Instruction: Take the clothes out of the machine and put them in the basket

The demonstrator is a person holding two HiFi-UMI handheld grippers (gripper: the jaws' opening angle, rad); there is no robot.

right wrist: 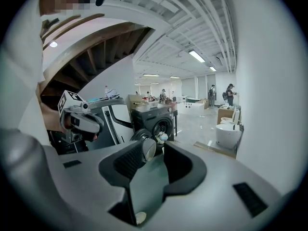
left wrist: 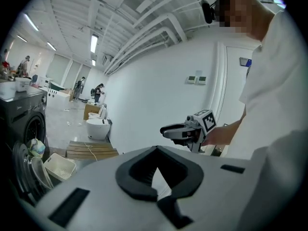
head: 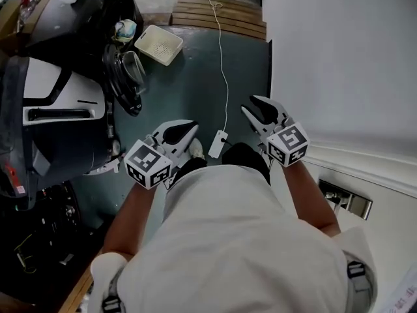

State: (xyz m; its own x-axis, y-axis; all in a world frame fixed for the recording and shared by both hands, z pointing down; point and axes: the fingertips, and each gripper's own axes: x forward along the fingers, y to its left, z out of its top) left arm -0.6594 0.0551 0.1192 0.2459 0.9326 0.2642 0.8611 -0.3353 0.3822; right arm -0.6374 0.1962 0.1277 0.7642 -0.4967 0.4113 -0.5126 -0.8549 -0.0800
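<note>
The dark washing machine [head: 58,109] stands at the left with its round door [head: 127,77] swung open. A pale bundle of clothes [head: 125,28] shows in the drum mouth. The white basket [head: 158,44] sits on the floor just beyond the door. My left gripper [head: 186,131] is shut and empty, held in front of the person's body, well short of the door. My right gripper [head: 251,106] is held at the same height, its jaws a little apart with nothing between them. The right gripper view looks toward the machine [right wrist: 154,117] and clothes [right wrist: 162,137].
A wooden pallet [head: 218,15] lies beyond the basket. A white cable with a plug block [head: 218,143] runs down the teal floor between the grippers. A white wall [head: 339,57] closes the right side. Dark clutter fills the lower left.
</note>
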